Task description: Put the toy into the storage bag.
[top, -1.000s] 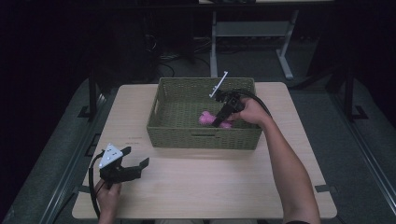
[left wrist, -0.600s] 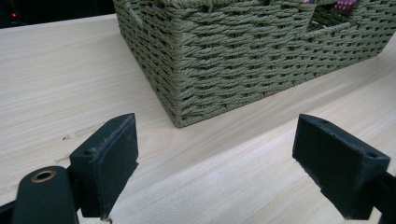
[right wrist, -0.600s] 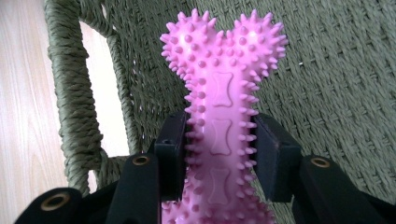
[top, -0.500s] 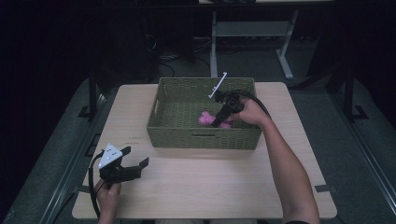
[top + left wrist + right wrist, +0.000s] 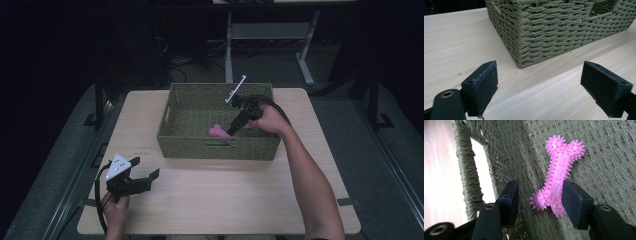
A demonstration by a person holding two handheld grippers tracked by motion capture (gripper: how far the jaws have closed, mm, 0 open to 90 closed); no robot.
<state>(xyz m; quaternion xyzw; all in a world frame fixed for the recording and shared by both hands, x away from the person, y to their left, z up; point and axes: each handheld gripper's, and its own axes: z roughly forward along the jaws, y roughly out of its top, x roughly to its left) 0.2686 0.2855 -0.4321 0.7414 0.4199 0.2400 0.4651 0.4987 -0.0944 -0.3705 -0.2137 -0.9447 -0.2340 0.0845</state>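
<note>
Pink spiky bone toy (image 5: 559,180) lies on the floor of the green woven basket (image 5: 190,142), near its front wall. Right tongs (image 5: 539,192) have just been opening; the toy sits loosely between them. Left tongs (image 5: 539,86) hover spread over the surface (image 5: 225,190), well apart from the basket.

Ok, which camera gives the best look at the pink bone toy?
The right gripper view: the pink bone toy lies close up on the basket floor, spikes clear. The high view shows it as a small pink spot partly behind the right gripper.
</note>
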